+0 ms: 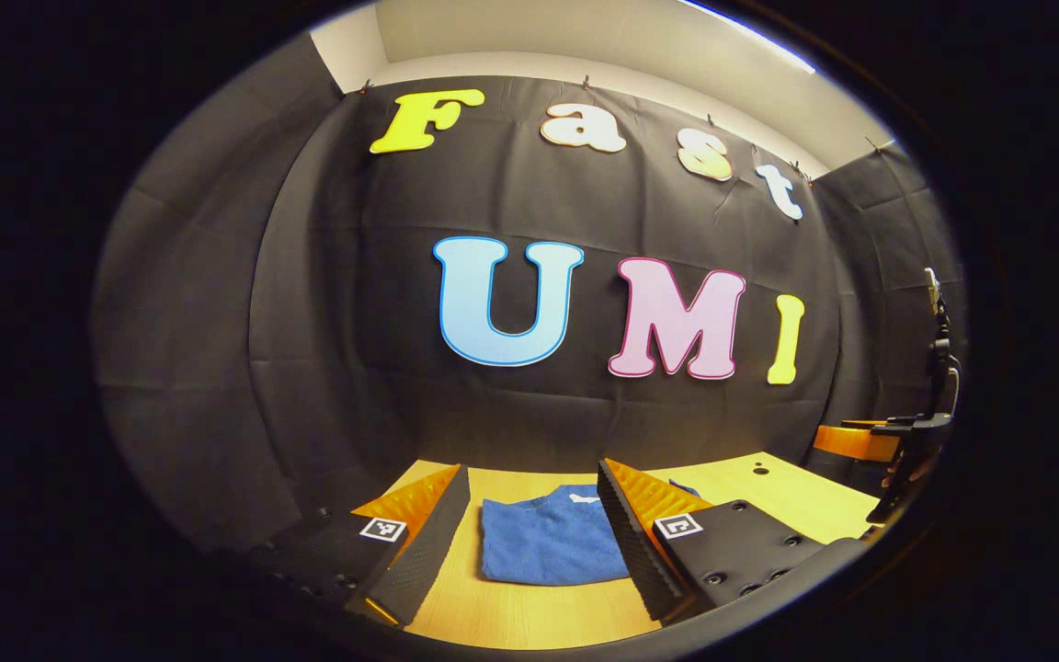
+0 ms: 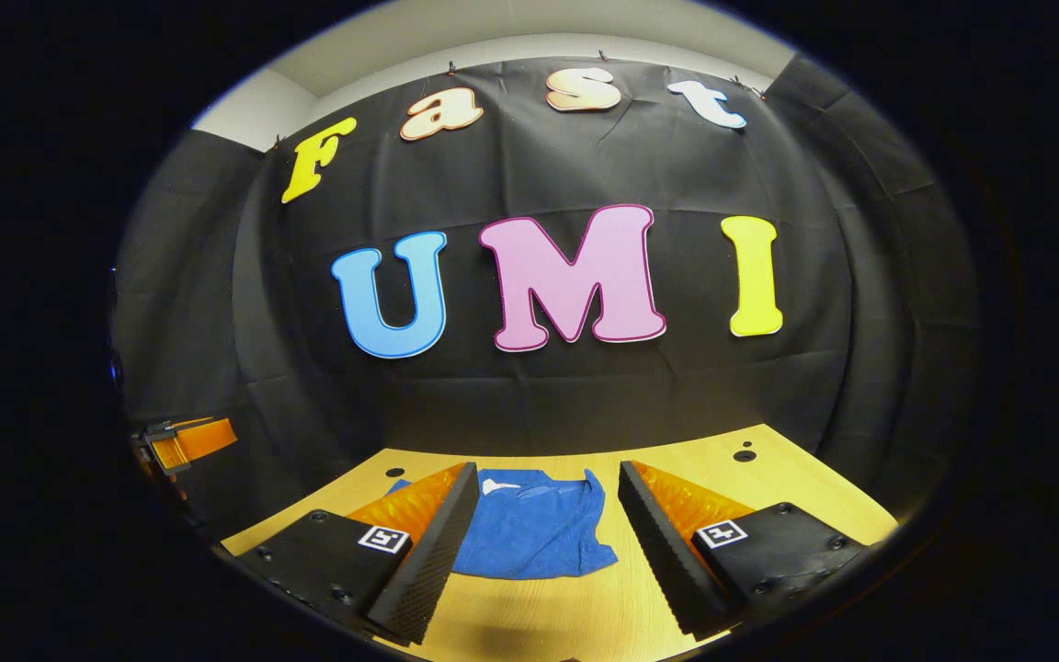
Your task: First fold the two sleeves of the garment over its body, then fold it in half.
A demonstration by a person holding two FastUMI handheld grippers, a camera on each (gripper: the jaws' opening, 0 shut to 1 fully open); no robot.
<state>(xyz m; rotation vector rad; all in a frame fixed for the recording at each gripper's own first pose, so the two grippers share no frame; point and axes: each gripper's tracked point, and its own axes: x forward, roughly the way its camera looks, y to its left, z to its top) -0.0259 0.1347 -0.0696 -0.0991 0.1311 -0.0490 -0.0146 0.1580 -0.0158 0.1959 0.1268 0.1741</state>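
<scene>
The blue garment (image 1: 548,542) lies folded into a compact bundle on the wooden counter (image 1: 768,496), near the black cloth wall. The left gripper (image 1: 534,542) and the right gripper (image 2: 539,542) hover above the garment's near edge, jaws wide and holding nothing.

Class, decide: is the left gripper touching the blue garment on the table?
Apart. In the left gripper view, the left gripper hangs open above the table, the blue garment lying flat, ungripped, beyond its fingers.
</scene>
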